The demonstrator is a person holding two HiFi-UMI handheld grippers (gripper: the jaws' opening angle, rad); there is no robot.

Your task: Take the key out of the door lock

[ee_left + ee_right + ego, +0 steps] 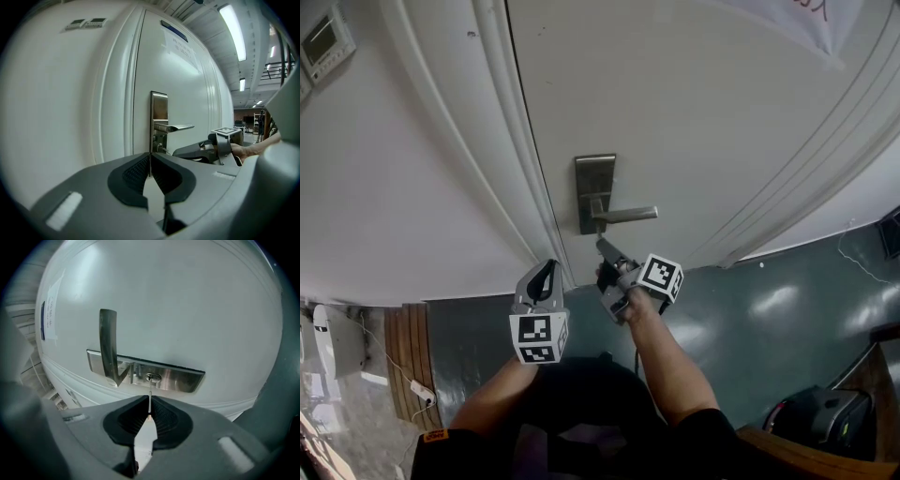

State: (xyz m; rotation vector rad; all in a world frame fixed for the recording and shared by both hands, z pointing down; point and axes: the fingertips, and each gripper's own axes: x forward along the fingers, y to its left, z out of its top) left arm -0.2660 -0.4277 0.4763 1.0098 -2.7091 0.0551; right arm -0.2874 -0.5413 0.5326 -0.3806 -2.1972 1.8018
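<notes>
A white door (694,103) carries a steel lock plate (594,192) with a lever handle (628,215). In the right gripper view the thin key (150,397) runs from the keyhole (152,377) in the plate (180,379) straight back between the pads. My right gripper (149,405) is shut on the key's near end, just below the handle (108,341). In the head view that gripper (603,247) points up at the plate's lower end. My left gripper (547,272) hangs to the left of it, shut on nothing, away from the door. The left gripper view shows the plate (159,117) and the right gripper (183,151) from the side.
The door frame (520,141) runs beside the lock on the left. A wall control panel (323,42) is at the upper left. A paper sheet (811,19) hangs on the door. A dark bag (825,422) and a power strip (422,392) lie on the floor.
</notes>
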